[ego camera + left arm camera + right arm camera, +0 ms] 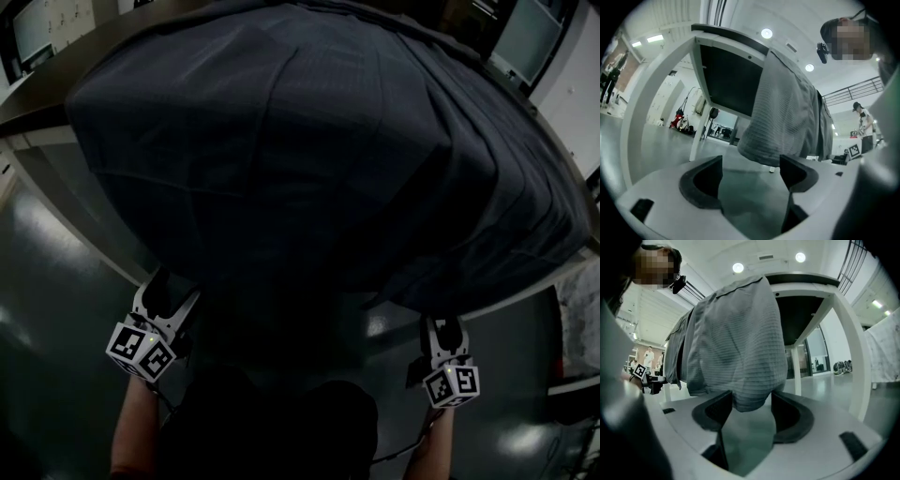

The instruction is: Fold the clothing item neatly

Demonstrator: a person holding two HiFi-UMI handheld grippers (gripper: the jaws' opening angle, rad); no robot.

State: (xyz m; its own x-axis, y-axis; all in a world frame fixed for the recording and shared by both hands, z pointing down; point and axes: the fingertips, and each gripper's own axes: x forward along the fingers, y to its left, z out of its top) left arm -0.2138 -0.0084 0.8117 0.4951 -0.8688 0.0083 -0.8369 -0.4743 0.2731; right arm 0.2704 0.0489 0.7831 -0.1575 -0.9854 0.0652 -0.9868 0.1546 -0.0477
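Clothing item (309, 159) at its nearest part: a hem drooping off the table's front edge, low in the frame, right over both tongs.

Left gripper (169, 295) at the lower left of the head view, marker cube (141, 352) below it, a bare forearm (131, 431) running off the bottom edge. In the left gripper view, left gripper (750, 171) with jaws spread wide and nothing pinched. Grey, finely ribbed cloth (783, 117) hanging just above and beyond the gap, lowest fold nearest the right-hand jaw; contact not clear.

Right gripper (447, 328) at the lower right, its own cube (452, 384) beneath. In the right gripper view, right gripper (750, 411) likewise spread open, not clamped. Rounded bottom of the fabric (736, 343) dipping between the two jaw tips, with clearance on either side.

Farther up the head view: dark, faintly checked cloth spread across nearly the whole tabletop, creased in long folds toward the right. Bare dark table (84, 42) only at the upper left. Glossy floor (56, 309) to the left of the table.

Beyond, from below: dark table underside (729, 79) on pale legs (855, 362), round ceiling lights (766, 33) overhead, and a distant person (862, 119) at the right edge of the left gripper view.
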